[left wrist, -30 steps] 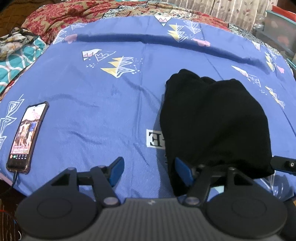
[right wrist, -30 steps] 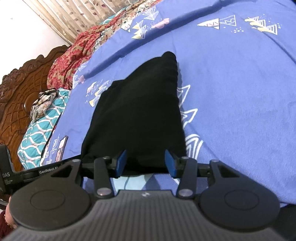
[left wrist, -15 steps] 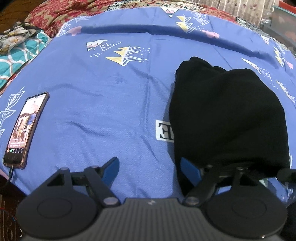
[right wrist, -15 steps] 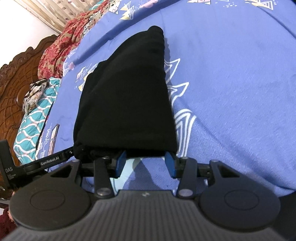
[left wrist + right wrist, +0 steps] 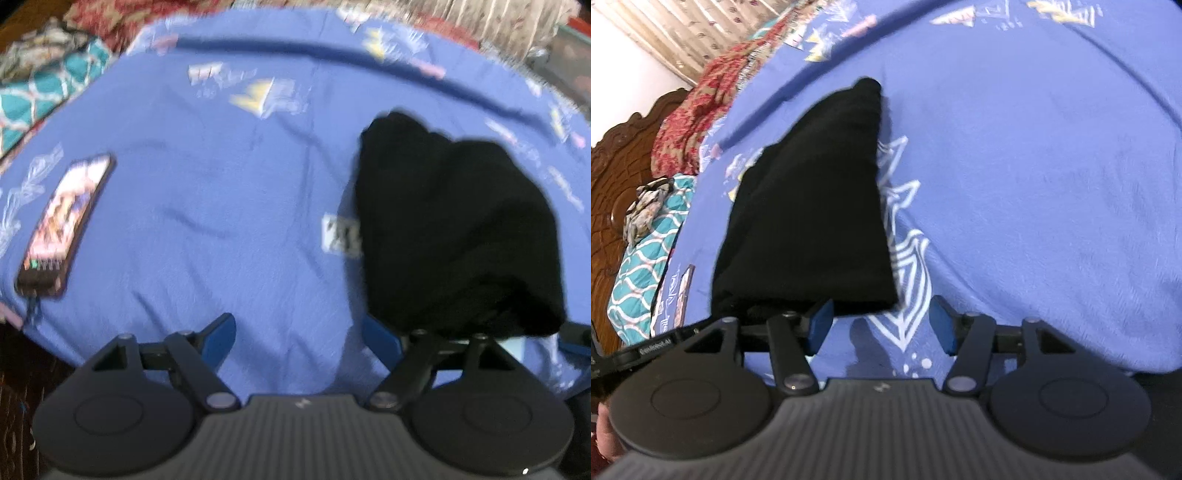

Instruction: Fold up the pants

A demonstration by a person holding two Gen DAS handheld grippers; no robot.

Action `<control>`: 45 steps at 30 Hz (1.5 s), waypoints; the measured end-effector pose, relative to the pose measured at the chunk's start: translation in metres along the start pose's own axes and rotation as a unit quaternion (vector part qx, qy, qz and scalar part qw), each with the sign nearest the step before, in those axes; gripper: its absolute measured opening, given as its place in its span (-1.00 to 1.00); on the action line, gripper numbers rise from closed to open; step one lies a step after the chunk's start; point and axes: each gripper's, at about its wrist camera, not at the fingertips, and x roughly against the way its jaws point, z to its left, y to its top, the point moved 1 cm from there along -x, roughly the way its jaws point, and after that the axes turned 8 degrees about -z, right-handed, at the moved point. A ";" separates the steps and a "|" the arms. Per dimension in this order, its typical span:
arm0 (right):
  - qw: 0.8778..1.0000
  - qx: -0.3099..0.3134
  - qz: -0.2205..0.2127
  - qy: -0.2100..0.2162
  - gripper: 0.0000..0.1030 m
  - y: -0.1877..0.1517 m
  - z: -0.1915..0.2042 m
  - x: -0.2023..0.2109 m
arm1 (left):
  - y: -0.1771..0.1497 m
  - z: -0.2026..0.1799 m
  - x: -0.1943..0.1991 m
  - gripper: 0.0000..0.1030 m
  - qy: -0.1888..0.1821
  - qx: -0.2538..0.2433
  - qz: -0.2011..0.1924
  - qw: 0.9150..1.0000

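Observation:
The black pants (image 5: 458, 229) lie folded in a compact bundle on the blue bedsheet (image 5: 221, 184). My left gripper (image 5: 299, 334) is open and empty, just before the bundle's near left corner; its right finger sits under the pants' near edge. In the right wrist view the pants (image 5: 812, 214) lie ahead and to the left. My right gripper (image 5: 881, 328) is open and empty, at the bundle's near right corner, with its left finger at the pants' edge.
A phone (image 5: 64, 225) with its screen lit lies on the sheet at the left, a cable at its near end. A teal patterned pillow (image 5: 646, 258) and a red floral blanket (image 5: 698, 122) lie by the carved wooden headboard (image 5: 609, 177). Curtains hang beyond the bed.
My right gripper has opened wider and shifted right off the pants' near edge. My left gripper has drawn back slightly, and the view is blurred by motion.

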 end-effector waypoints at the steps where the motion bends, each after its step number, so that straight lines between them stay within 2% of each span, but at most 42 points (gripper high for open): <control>1: 1.000 0.000 0.002 0.000 0.20 -0.001 0.000 -0.002 | -0.003 0.001 -0.004 0.52 0.001 0.003 0.007 1.000; 4: 1.000 0.011 0.005 0.005 0.34 -0.002 0.003 -0.002 | -0.008 -0.003 -0.006 0.66 0.003 -0.009 0.004 1.000; 13: 1.000 0.007 0.007 0.022 0.52 -0.002 0.002 -0.004 | -0.007 0.003 -0.003 0.73 -0.020 -0.008 0.006 1.000; 16: 1.000 0.008 0.008 0.024 0.56 -0.002 0.003 -0.005 | -0.008 0.016 0.001 0.86 -0.048 0.016 0.008 0.999; 19: 1.000 0.008 0.008 0.026 0.60 -0.003 0.003 -0.005 | -0.009 0.029 0.007 0.89 -0.070 0.053 0.007 0.996; 26: 1.000 0.017 0.008 0.024 0.67 -0.004 0.008 -0.008 | -0.010 0.031 0.000 0.89 -0.056 0.063 0.018 0.996; 45: 1.000 0.014 0.007 0.024 0.68 -0.005 0.010 -0.009 | -0.012 0.001 0.001 0.89 -0.054 0.003 0.025 0.998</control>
